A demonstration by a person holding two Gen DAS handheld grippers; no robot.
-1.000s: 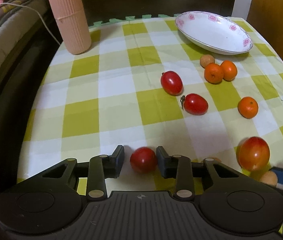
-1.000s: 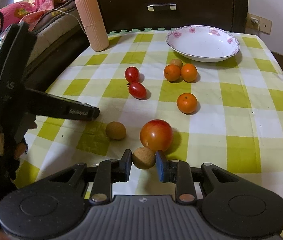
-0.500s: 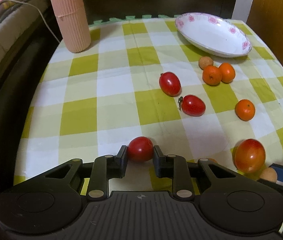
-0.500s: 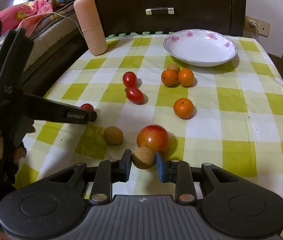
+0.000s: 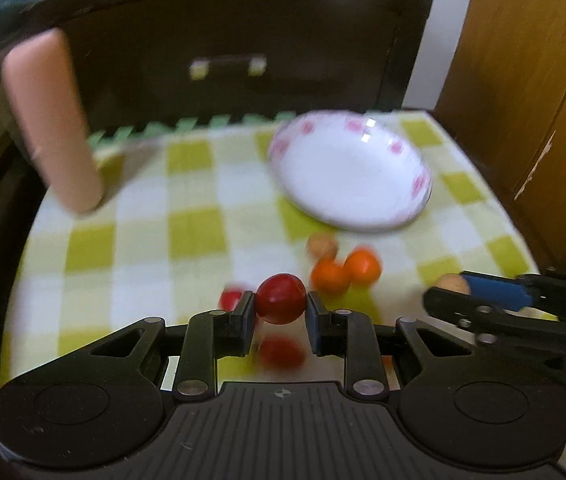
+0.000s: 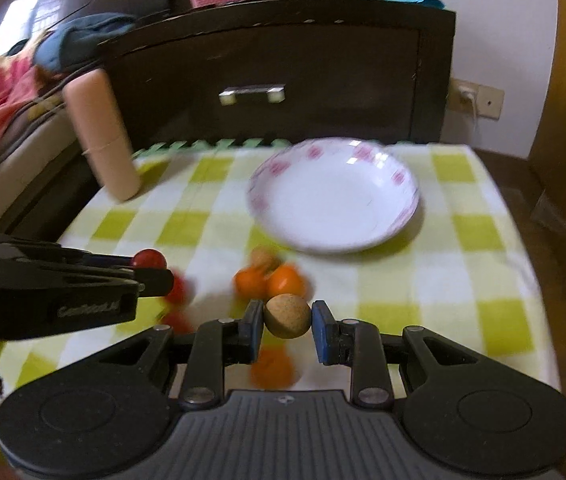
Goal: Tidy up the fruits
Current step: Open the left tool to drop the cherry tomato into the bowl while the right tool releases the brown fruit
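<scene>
My left gripper [image 5: 281, 310] is shut on a red tomato [image 5: 281, 298], held above the checked cloth. My right gripper [image 6: 287, 318] is shut on a round tan fruit [image 6: 287, 316], also lifted. Ahead of both lies a white bowl with pink flowers [image 5: 349, 172] [image 6: 333, 194], with nothing in it. Two oranges [image 5: 345, 270] [image 6: 269, 280] and a small tan fruit [image 5: 323, 246] sit just in front of the bowl. Blurred red tomatoes [image 5: 281, 354] [image 6: 177, 290] lie on the cloth below. The right gripper shows at the right of the left wrist view [image 5: 447, 288]; the left gripper with its tomato shows at the left of the right wrist view [image 6: 149, 266].
A tall pink ribbed cylinder [image 5: 53, 122] [image 6: 101, 134] stands at the table's back left corner. A dark wooden drawer unit [image 6: 267, 76] is behind the table and a wooden cabinet [image 5: 531, 92] is on the right. An orange [image 6: 273, 366] lies under the right gripper.
Both grippers have risen off the cloth with their fruit and moved forward toward the bowl. The view is now motion-blurred and the bowl looks much closer.
</scene>
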